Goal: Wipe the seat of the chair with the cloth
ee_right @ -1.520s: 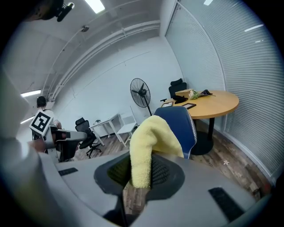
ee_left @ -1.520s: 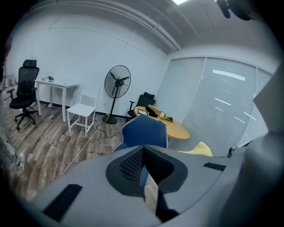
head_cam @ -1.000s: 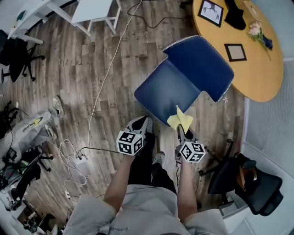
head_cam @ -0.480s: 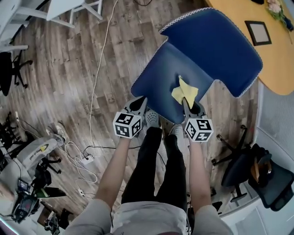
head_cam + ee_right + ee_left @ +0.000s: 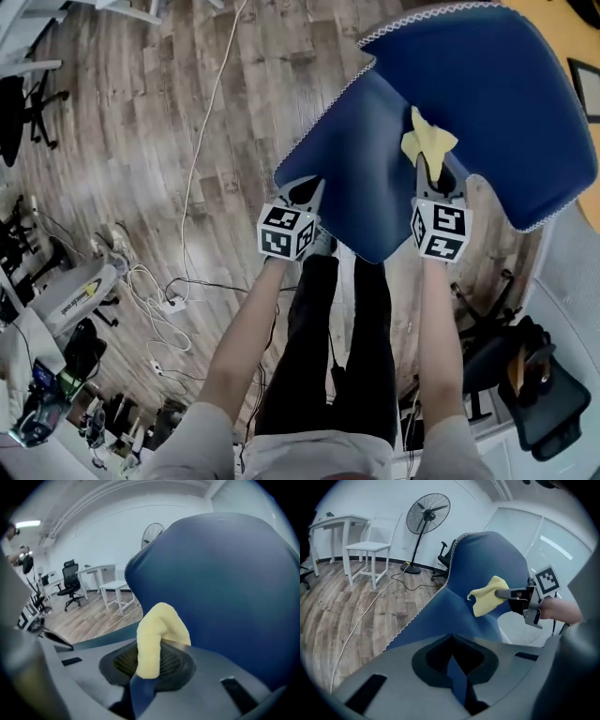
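Basically the wood floor [image 5: 141, 112] filled most of the head view, with a pale cable [image 5: 200, 141] running across it on the left. Over it sat the blue chair [image 5: 487, 103], though its far edge was cut off by the top of the frame and whatever it stands on was hidden under the seat [image 5: 361, 178]. On the far right, just a sliver of an orange table [image 5: 589, 37] made it into the shot.

The right gripper [image 5: 429, 167] was out over the right side of the seat, close to where it meets the backrest, jaws pinching a yellow cloth [image 5: 427, 141]. The pinched end of the cloth was buried between the jaws, and the loose end flopped out past the tips. Couldn't tell whether the cloth was actually touching the upholstery or just above it.

The left gripper [image 5: 309, 190] sat at the near left edge of the seat, jaws pressed together with nothing in them. From the head view I couldn't make out if its tip was resting on the seat edge or not.
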{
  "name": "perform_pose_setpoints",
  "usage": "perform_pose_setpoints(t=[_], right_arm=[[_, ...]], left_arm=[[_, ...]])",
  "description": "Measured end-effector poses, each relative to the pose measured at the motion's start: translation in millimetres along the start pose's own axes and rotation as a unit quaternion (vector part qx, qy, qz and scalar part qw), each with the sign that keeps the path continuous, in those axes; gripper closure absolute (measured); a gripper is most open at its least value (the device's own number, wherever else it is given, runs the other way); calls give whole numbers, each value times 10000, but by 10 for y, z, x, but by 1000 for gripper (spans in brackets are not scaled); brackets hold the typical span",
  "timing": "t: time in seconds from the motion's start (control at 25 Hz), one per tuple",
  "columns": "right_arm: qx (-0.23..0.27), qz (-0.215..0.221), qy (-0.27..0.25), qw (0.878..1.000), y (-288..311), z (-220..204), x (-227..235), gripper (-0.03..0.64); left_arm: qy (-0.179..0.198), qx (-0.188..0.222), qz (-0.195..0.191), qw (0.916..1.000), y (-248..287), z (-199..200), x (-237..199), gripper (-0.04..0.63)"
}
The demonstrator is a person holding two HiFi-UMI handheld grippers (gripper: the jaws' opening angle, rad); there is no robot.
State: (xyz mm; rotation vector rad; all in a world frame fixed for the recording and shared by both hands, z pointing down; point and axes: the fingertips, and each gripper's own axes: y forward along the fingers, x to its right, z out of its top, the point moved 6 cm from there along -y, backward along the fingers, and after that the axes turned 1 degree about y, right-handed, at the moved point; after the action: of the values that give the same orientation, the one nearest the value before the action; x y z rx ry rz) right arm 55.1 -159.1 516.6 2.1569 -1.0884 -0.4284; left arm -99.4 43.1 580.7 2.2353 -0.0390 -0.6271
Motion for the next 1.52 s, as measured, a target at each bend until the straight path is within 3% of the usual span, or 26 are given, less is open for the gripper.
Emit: perform_pose_setpoints(t=[0.16, 0.28, 0.44, 0.6, 0.68, 0.88, 1.12, 1.32, 1.52], right_arm=[[-185, 54, -1270, 9917, 451, 294, -62, 537], [-290, 304, -1996, 9790, 853, 451, -217, 537], [-413, 670, -2749, 9582, 1346, 581, -522, 535], [-517, 1107, -3197, 9396, 1660, 619, -769, 534], [-662, 1292, -3137, 9383, 1780, 551, -819, 535], [-502, 1605, -2483, 9540, 1881, 383, -816, 537], [-838, 1660, -2139, 9590, 1887, 406, -824, 538], [-851, 1588, -2023, 9626, 1839, 348, -839, 540], [-936, 1656, -2318, 9540, 1790, 298, -824, 541]], left_arm=[[-9, -153, 248, 9996, 76, -103, -95, 569], [-267, -158, 481, 9984, 92, -147, -198, 569], [-375, -240, 673, 9967, 130, -218, -258, 569], [-559, -36, 798, 9952, 105, -167, -210, 569], [-563, -50, 841, 9948, 104, -158, -199, 569], [-690, -172, 1214, 9901, 29, -348, -229, 569], [-672, -424, 1195, 9897, -14, -533, -183, 569], [-576, -425, 1045, 9919, -29, -500, -139, 569], [-349, -366, 894, 9947, -108, -391, -113, 569]])
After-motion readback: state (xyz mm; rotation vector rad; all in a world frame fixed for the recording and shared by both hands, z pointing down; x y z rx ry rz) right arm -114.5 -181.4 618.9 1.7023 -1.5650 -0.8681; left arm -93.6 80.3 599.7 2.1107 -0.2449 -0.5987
